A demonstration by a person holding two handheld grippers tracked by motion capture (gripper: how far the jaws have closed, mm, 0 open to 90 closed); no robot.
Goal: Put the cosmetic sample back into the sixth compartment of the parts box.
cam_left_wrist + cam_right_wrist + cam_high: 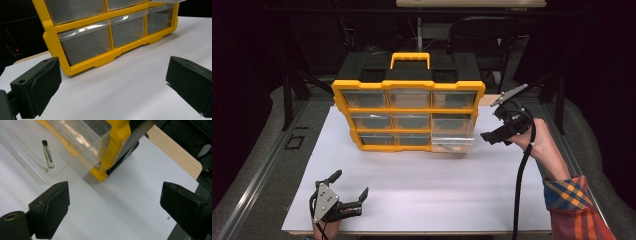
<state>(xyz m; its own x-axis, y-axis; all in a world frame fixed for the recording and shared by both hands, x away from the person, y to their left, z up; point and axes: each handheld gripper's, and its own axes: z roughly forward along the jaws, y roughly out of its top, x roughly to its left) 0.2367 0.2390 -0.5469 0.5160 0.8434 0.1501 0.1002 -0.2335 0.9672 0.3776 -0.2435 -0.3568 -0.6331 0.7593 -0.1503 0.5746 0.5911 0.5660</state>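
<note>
— Where did we find the yellow organiser (pixel 409 116) at that moment?

— It stood upright near the far edge of the white board (pixel 422 190), its black carry-handle side up and its clear drawers facing us; the bottom-right drawer (pixel 453 144) was pulled out past the yellow frame, while the others sat flush.

— And inside that drawer?

— In the right gripper view we saw a small vial (pixel 48 154) with a dark cap lying flat on the floor of the open drawer (pixel 37 152); it touched nothing else that we could make out.

— How did we hold the right gripper (pixel 497 131)?

— We held it raised just beside the organiser's right side, near the open drawer but apart from it; its jaws stood wide apart with nothing between them, and the right gripper view showed bare white board (pixel 120 202) in the gap; the cable trailed down along our forearm and the plaid sleeve (pixel 574 205).

— And the left gripper (pixel 349 187)?

— It rested low at the near-left corner of the board, well apart from the organiser; its jaws were likewise spread, gripping nothing; the left gripper view looked across the board towards the organiser's lower row of drawers (pixel 110 35), all closed on that side.

— Did either gripper touch the organiser?

— Neither did, as far as we could see.
</note>
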